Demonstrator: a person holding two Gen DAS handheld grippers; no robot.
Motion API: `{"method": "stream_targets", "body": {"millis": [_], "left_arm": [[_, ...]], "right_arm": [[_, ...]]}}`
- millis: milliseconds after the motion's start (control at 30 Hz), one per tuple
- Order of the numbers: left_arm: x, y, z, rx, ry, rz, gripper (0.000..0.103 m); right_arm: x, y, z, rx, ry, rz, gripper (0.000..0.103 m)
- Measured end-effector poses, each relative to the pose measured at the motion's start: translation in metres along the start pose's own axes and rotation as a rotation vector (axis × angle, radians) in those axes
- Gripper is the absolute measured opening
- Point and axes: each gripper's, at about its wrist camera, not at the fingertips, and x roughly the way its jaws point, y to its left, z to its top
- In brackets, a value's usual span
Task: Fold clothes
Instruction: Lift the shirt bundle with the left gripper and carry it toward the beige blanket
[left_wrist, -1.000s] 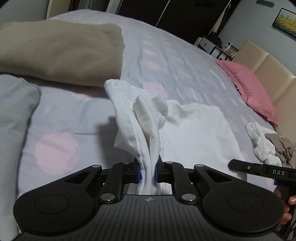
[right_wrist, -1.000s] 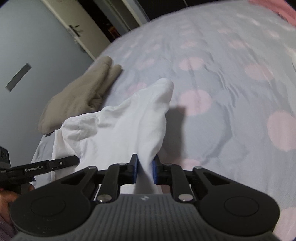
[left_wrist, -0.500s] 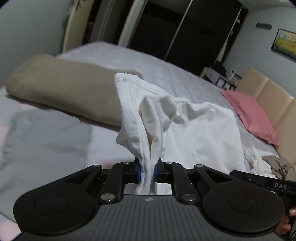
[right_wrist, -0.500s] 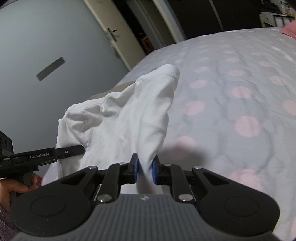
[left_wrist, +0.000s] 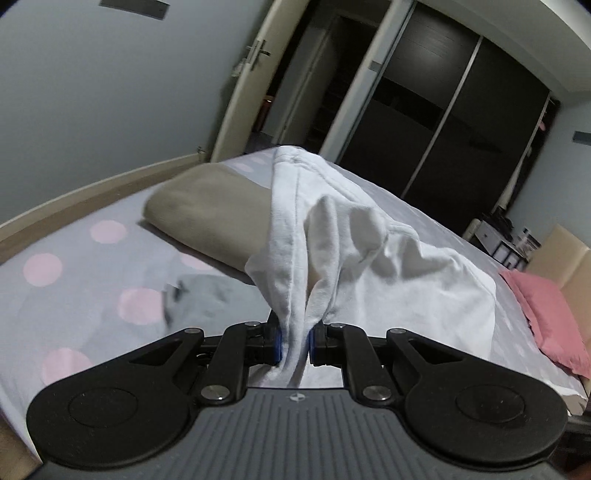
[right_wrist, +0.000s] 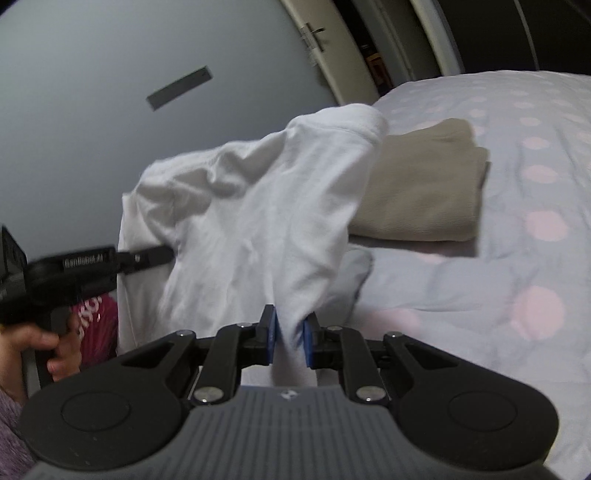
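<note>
A white garment (left_wrist: 399, 273) hangs lifted above the bed, stretched between both grippers. My left gripper (left_wrist: 294, 345) is shut on a bunched edge of it, with folds rising in front of the camera. My right gripper (right_wrist: 290, 341) is shut on another edge of the same white garment (right_wrist: 251, 221). In the right wrist view the left gripper (right_wrist: 147, 256) shows from the side at the left, held by a hand (right_wrist: 55, 350). A grey garment (left_wrist: 199, 299) lies flat on the bed below.
A folded beige garment (left_wrist: 207, 218) (right_wrist: 424, 188) lies on the bed (left_wrist: 66, 295), which has a grey cover with pink dots. A pink pillow (left_wrist: 550, 317) rests by the beige headboard. A door and dark wardrobe stand behind.
Both grippers have risen and tilted upward with the white garment, lifting it off the bed. The views now take in the wall, door and wardrobe instead of mostly bedding.
</note>
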Motion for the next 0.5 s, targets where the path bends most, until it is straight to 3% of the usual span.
{"method": "stream_targets", "body": {"millis": [333, 500], "left_arm": [[0.044, 0.037, 0.004, -0.020, 0.075, 0.056, 0.011], [0.020, 0.036, 0.008, -0.001, 0.072, 0.028, 0.010]], "right_arm": [[0.025, -0.003, 0.010, -0.005, 0.072, 0.002, 0.016], [0.001, -0.006, 0.017, 0.038, 0.093, 0.026, 0.016]]}}
